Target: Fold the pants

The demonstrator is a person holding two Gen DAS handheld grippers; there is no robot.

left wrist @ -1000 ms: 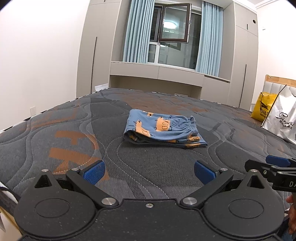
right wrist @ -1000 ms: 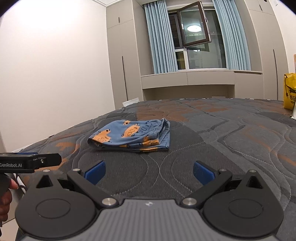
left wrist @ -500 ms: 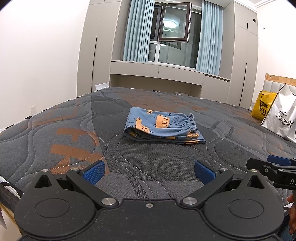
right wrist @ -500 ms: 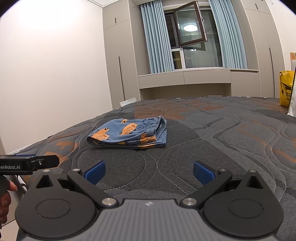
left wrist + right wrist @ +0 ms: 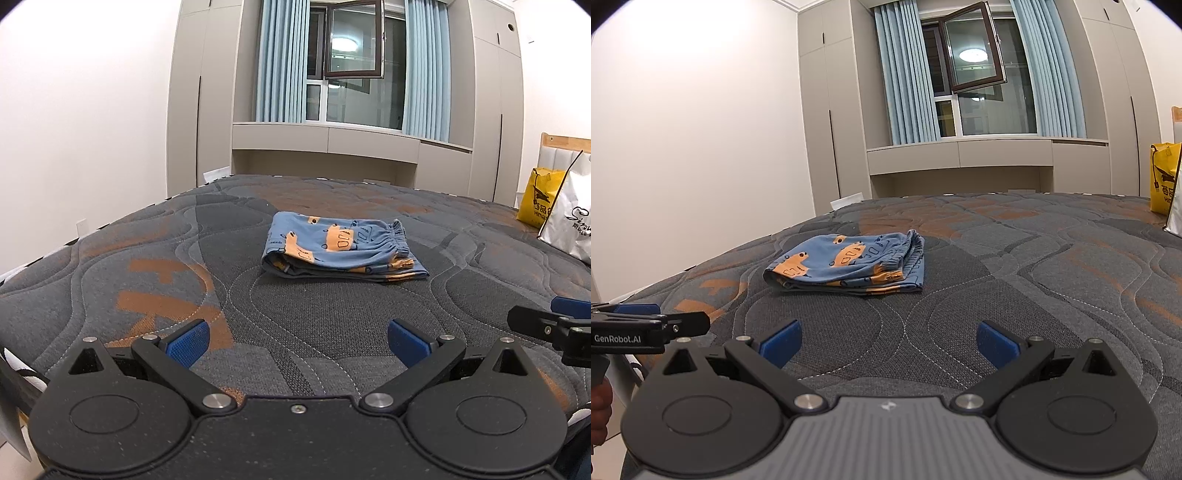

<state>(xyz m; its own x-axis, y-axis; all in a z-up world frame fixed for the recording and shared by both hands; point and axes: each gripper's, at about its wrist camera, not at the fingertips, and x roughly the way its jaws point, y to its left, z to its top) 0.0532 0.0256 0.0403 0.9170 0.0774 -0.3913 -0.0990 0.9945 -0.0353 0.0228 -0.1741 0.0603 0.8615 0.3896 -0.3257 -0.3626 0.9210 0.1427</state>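
Folded blue cotton pants with orange print point(image 5: 341, 246) lying mid-mattress on grey quilted bed point(image 5: 110, 266), away from near edge. Left claw point(image 5: 297, 338) and right claw point(image 5: 888, 341) both hovering near edge, spread wide, gripping nothing.

"GenRobot.AI" printed in white along the left gripper point(image 5: 650, 326); yellow bag point(image 5: 537, 202) and white bag point(image 5: 570, 225) lettering too blurred to read.

Bare mattress point(image 5: 314, 317) lies open between both wide-spread hand-held grippers and the folded pants point(image 5: 340, 247), which sit alone mid-bed. A yellow bag point(image 5: 537, 203) and a white bag point(image 5: 570, 225) stand at the far right edge, well apart from the pants.
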